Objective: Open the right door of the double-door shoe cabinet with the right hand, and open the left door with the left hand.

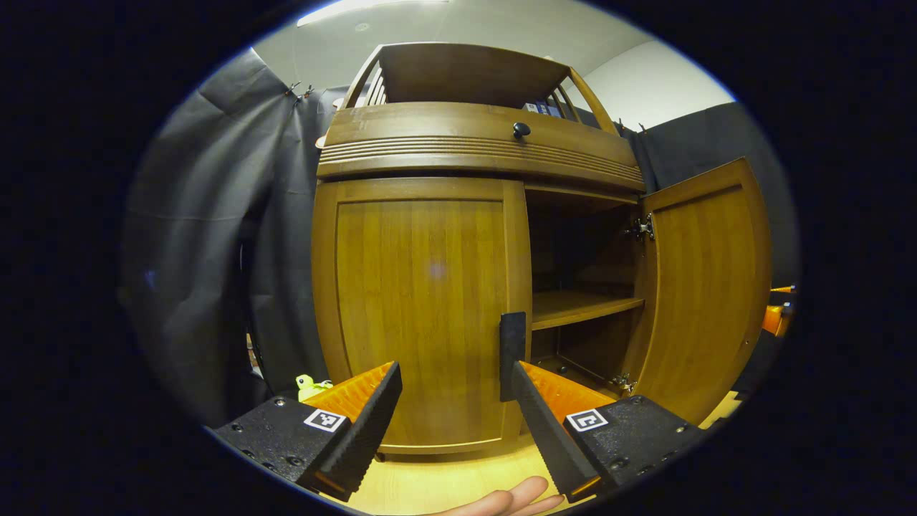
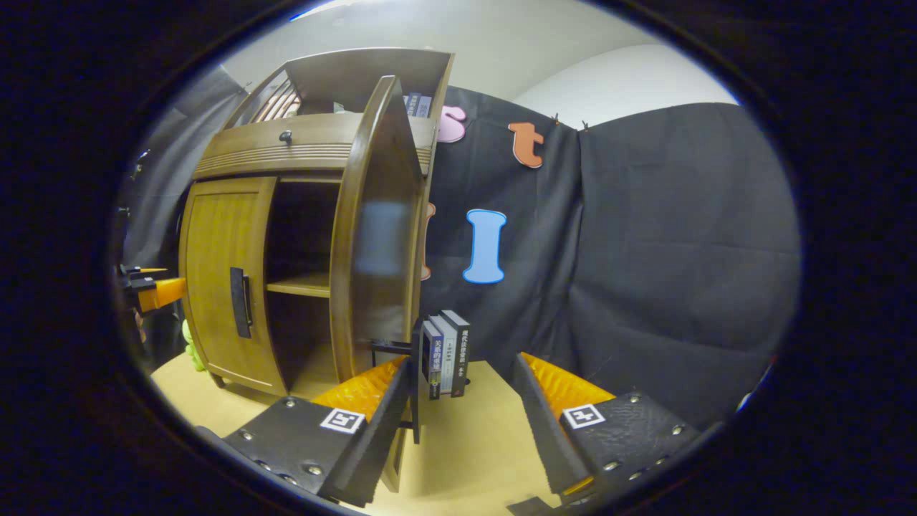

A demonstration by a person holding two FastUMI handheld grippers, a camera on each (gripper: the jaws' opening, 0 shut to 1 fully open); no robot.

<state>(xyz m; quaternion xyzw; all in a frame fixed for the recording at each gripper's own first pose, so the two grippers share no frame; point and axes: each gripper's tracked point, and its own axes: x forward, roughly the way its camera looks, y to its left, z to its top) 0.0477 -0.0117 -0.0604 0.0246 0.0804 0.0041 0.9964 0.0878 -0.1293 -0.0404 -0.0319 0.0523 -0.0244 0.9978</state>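
cabinet (image 1: 473,143): left door (image 1: 423,308) closed, right door (image 1: 706,287) swung wide | left hand-held gripper (image 1: 453,383) spread before left door, by its handle (image 1: 511,355) | right hand-held gripper (image 2: 458,380) spread, perhaps touching right door's edge (image 2: 351,236) | books (image 2: 445,352) beside cabinet

A light wooden floor (image 2: 473,444) is seen at the bottom of both views. The brown shoe cabinet (image 1: 423,315) is stood on it, in the middle of the left gripper view. A few books (image 2: 448,352) are stood upright on the floor near the lower middle of the right gripper view. A small green toy (image 1: 309,385) is seen at the lower left, beside the cabinet.
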